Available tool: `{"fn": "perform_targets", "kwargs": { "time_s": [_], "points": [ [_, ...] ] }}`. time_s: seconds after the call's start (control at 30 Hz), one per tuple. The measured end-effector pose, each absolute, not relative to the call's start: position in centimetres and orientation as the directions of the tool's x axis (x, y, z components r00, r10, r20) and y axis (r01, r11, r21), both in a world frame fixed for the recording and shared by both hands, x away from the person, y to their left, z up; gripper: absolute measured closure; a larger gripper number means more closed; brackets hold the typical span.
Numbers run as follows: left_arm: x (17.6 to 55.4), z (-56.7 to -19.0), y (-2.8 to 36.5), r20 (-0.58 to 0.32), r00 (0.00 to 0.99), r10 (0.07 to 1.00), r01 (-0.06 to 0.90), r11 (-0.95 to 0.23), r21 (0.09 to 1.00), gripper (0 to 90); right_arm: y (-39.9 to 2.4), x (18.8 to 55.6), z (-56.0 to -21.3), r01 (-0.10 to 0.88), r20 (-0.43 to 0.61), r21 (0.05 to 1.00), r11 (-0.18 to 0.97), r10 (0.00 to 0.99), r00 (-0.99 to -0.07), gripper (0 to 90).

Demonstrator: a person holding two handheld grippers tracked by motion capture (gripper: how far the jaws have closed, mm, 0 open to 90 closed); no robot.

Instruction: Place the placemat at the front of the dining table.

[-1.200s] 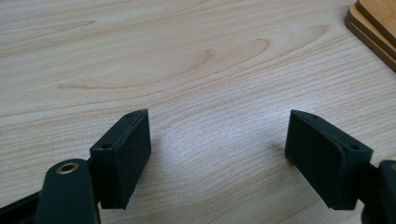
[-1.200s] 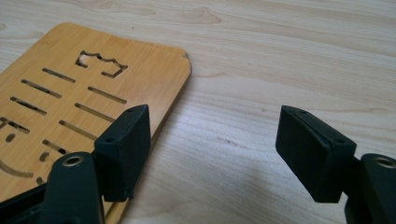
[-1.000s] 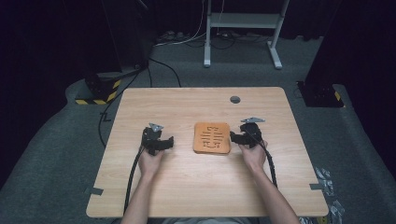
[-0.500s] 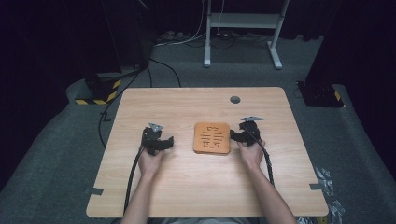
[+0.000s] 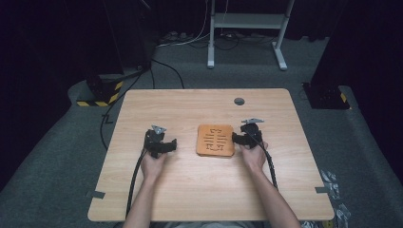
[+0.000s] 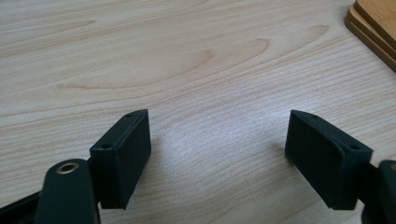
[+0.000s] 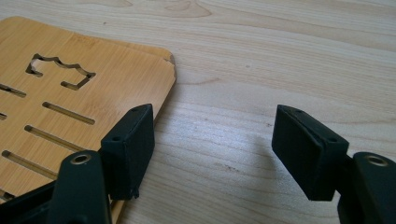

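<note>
Two grippers, both wide, nothing held | slotted bamboo boards (image 5: 215,140), seemingly stacked, beside right gripper (image 7: 212,154), left gripper (image 6: 217,156) apart | stiff, light, smooth; grip at edge

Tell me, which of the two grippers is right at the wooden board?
The right gripper, at the slotted wooden board's edge; the left gripper sits clearly apart.
</note>
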State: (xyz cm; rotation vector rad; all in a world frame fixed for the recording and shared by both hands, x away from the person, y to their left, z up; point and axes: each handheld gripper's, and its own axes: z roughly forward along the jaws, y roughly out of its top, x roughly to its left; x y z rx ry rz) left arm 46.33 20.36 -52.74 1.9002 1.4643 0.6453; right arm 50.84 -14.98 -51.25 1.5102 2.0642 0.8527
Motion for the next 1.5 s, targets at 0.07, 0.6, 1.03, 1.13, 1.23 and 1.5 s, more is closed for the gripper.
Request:
{"fn": "perform_targets", "kwargs": {
  "time_s": [0.07,0.6,1.03,1.13,1.23,1.5],
  "points": [
    [46.3,-52.7,20.4,-0.004,0.257,0.966,0.649,-0.169,0.742,22.5,-14.8,50.7,-51.2,0.681,0.014,0.702,0.209,0.952,-0.307,30.2],
    [46.3,-52.7,20.4,-0.004,0.257,0.967,0.649,-0.169,0.742,22.5,-14.1,50.4,-51.1,0.665,-0.001,0.71,0.232,0.945,-0.328,30.3],
    [46.2,-52.8,20.2,-0.004,0.275,0.961,0.648,-0.183,0.739,20.1,-13.8,50.2,-51.1,0.666,0.018,0.709,0.231,0.938,-0.345,30.2],
    [46.2,-52.8,20.2,-0.004,0.275,0.961,0.648,-0.183,0.739,20.0,-13.6,50.1,-51.1,0.671,0.02,0.705,0.231,0.939,-0.344,30.0],
    [46.2,-52.8,20.2,-0.004,0.28,0.96,0.648,-0.186,0.739,19.2,-13.7,50.2,-51.2,0.675,0.019,0.701,0.231,0.94,-0.341,29.9],
    [45.7,-52.6,19.6,0.023,0.303,0.953,0.627,-0.218,0.748,19.4,-13.2,49.8,-51.1,0.668,0.024,0.705,0.239,0.933,-0.359,29.9]
  ]
}}
